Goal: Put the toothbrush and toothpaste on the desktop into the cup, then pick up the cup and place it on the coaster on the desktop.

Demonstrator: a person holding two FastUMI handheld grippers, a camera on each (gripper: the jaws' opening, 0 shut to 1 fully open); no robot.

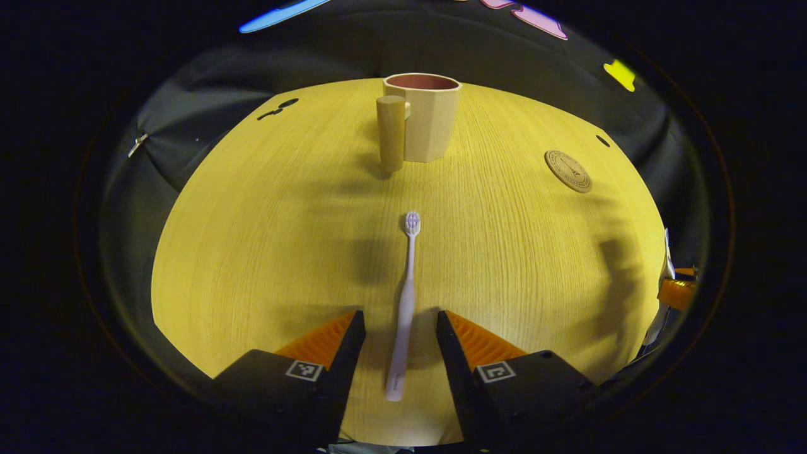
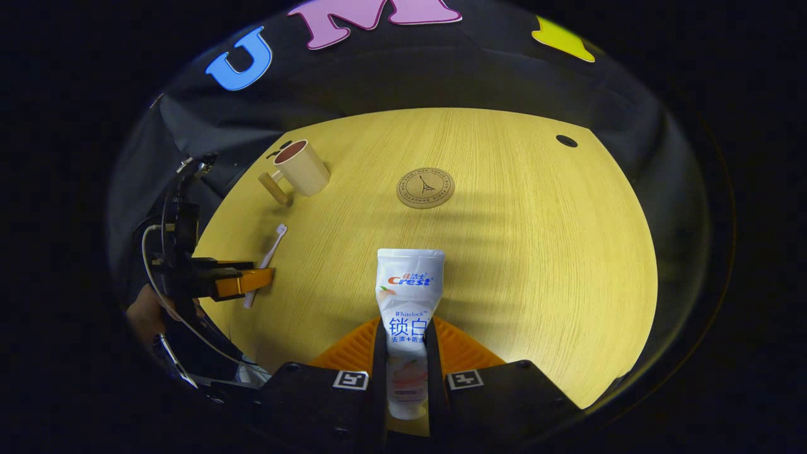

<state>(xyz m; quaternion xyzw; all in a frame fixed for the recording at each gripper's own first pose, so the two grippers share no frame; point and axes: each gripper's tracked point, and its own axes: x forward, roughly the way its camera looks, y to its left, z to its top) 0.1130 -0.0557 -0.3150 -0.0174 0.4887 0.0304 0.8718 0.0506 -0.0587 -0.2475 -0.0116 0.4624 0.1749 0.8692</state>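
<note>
Jaws astride toothbrush (image 1: 406,296) — toothpaste (image 2: 408,315) pinched

Pale yellow wood-grain tabletop (image 1: 265,252), matt; ahead of the jaws, a smooth matt beige cup (image 1: 432,120), wooden handle; round cork-like coaster (image 2: 425,187); glossy white plastic toothpaste tube (image 2: 408,296); smooth plastic toothbrush (image 1: 405,302).

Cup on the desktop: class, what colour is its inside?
The beige cup with the wooden handle is reddish-brown inside, clearest in the left gripper view.
</note>
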